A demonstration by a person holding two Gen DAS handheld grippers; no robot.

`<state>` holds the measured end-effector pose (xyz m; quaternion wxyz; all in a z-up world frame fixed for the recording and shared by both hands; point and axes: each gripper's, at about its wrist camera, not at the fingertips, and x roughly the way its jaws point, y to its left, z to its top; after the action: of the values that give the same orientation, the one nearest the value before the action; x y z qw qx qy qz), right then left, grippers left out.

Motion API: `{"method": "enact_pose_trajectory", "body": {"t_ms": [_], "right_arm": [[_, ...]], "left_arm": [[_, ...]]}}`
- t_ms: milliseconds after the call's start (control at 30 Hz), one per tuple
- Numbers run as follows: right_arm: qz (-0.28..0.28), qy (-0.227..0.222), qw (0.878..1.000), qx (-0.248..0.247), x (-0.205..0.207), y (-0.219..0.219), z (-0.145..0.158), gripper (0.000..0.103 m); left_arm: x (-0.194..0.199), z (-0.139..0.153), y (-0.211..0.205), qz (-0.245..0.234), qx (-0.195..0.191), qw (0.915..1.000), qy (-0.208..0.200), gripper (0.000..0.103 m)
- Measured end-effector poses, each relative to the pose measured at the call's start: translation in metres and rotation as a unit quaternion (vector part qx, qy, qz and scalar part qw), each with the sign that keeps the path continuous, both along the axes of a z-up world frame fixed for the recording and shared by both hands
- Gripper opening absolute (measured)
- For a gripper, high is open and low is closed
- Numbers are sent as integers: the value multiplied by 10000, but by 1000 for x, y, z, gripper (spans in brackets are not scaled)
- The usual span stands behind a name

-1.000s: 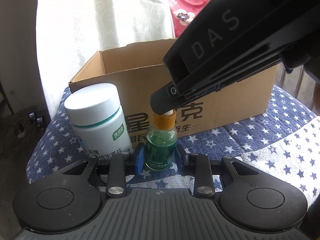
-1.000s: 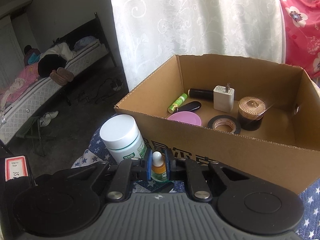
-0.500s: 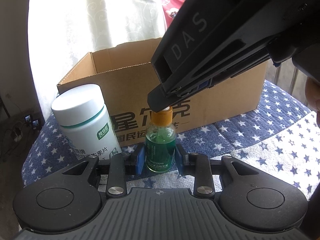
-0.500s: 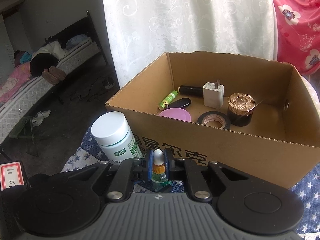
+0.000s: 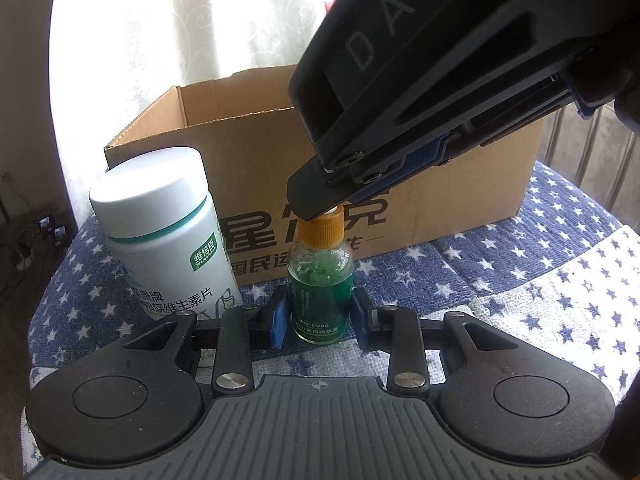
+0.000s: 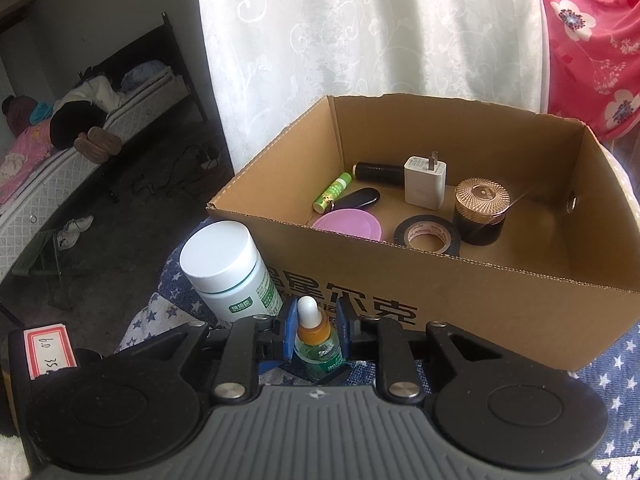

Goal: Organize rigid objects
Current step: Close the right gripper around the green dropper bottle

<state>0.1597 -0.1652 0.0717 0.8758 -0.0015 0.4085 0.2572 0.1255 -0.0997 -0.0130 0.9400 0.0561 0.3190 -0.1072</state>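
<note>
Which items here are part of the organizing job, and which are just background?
Job: dropper bottle, white jar, box, plus what's in it: charger, tape, gold-lid jar, pink lid, green tube.

Background: curtain, bed, star cloth.

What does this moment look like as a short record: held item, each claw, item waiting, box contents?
held item: green dropper bottle, upright on the star cloth
left claw: shut on the bottle's body
right claw: opening around the bottle's cap, pads apart from it
waiting: white jar, beside the bottle
cardboard box: charger, black tape roll, gold-lidded jar, pink lid, green tube
</note>
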Motion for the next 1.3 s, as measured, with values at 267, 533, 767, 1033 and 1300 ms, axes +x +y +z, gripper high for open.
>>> {"method": "enact_pose_trajectory", "body": {"t_ms": [267, 533, 767, 1033, 1300], "right_arm": [[4, 70, 9999, -80, -2, 2, 0, 26], [-40, 174, 9998, 32, 1, -2, -1, 28], [-20, 346, 9993, 131, -3, -3, 1, 26], [-120, 411, 9990, 97, -6, -7, -4, 26], [-176, 515, 9984, 147, -6, -13, -8, 26]], "left_arm": [[-6, -1, -4, -5, 95, 9999, -62, 31], [-9, -1, -4, 2, 76, 10000, -51, 31], [-15, 4, -5, -91, 22, 10000, -22, 31], [-21, 1, -16, -207, 169, 9996, -51, 31], [-18, -3, -20, -190, 208, 9996, 2, 33]]}}
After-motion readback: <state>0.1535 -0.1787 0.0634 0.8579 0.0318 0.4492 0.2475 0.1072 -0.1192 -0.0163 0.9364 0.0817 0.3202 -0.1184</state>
